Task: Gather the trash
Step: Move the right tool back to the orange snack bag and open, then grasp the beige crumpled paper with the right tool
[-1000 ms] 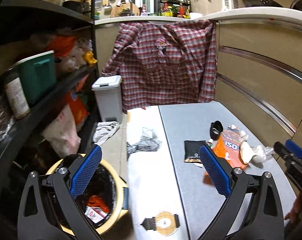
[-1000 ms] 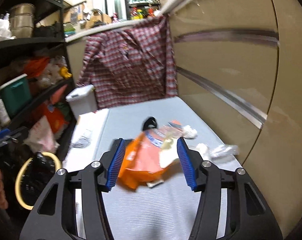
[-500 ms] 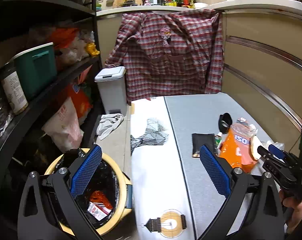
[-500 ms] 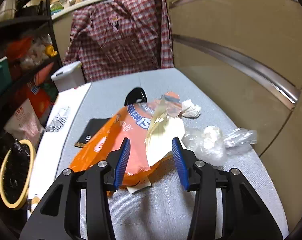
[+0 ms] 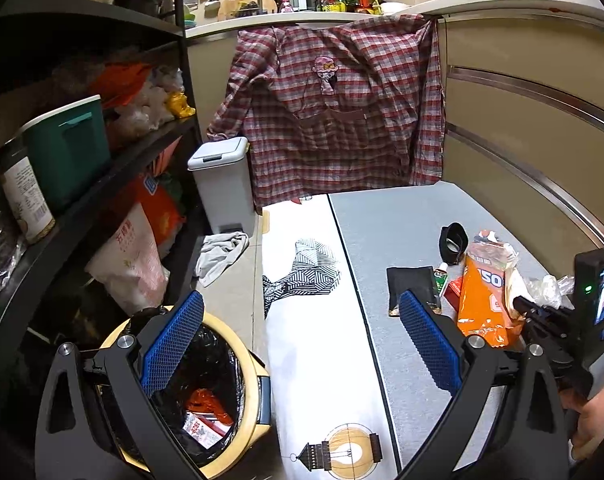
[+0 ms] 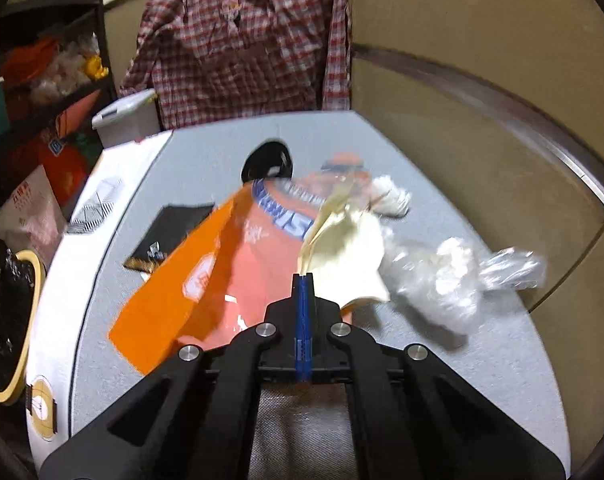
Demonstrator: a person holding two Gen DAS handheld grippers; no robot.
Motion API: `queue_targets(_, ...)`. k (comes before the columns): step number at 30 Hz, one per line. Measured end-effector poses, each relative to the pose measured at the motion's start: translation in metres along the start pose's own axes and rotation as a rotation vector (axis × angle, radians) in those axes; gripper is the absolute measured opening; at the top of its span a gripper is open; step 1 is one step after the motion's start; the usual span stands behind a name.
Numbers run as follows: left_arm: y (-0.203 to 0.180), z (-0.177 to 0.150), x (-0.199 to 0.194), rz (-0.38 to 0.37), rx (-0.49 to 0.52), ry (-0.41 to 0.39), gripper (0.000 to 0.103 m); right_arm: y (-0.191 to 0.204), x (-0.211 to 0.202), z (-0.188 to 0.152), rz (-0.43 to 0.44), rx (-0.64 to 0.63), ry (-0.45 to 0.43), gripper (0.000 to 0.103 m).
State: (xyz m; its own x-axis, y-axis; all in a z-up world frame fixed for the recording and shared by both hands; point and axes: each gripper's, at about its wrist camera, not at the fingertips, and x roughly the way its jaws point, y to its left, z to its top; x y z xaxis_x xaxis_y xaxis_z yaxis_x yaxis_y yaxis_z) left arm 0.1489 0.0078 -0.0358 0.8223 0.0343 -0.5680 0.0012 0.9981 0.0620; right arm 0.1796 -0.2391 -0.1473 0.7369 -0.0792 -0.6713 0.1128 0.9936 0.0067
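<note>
An orange snack bag (image 6: 221,264) lies on the grey table mat (image 6: 482,360), with a cream wrapper (image 6: 346,248) on top of it. My right gripper (image 6: 303,278) is shut, and its blue pads pinch the bag's near edge where the cream wrapper starts. The bag (image 5: 482,300) looks blurred and tilted. A clear plastic bag with white tissue (image 6: 454,276) sits just to the right. A black sachet (image 5: 412,284) and a black ring (image 5: 454,240) lie further back. My left gripper (image 5: 299,304) is open and holds nothing. It hangs over the table's left edge and the lined trash bin (image 5: 257,364).
Dark shelving (image 5: 101,200) packed with bags and tins runs along the left. A grey lidded bin (image 5: 221,184) and a rag (image 5: 221,252) are on the floor. A plaid shirt (image 5: 334,112) hangs at the far end. Beige cabinet fronts (image 6: 482,120) border the table's right.
My right gripper dropped onto the orange bag and its jaws went from wide apart to shut on it. The left gripper has barely moved.
</note>
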Motion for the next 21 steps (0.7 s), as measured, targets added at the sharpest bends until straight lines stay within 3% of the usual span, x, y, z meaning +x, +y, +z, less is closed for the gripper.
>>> queue_targets(8, -0.004, 0.0, -0.004, -0.037, -0.017, -0.016, 0.095, -0.015, -0.057, 0.017, 0.058, 0.047, -0.116, 0.0)
queue_targets(11, -0.006, -0.002, -0.005, -0.043, -0.029, -0.017, 0.095, -0.017, -0.062, 0.02, 0.065, 0.042, -0.121, 0.001)
queue_targets(14, -0.006, -0.005, -0.005, -0.043, -0.03, -0.004, 0.095, -0.028, -0.049, 0.018, 0.064, 0.107, -0.075, 0.015)
queue_targets(16, -0.004, -0.004, -0.007, -0.039, -0.025, -0.012, 0.095, -0.037, -0.039, 0.014, 0.045, 0.156, -0.055, 0.042)
queue_targets(21, 0.006, -0.002, -0.008, -0.037, -0.049, -0.016, 0.095, -0.055, -0.007, 0.002, 0.022, 0.25, 0.025, 0.043)
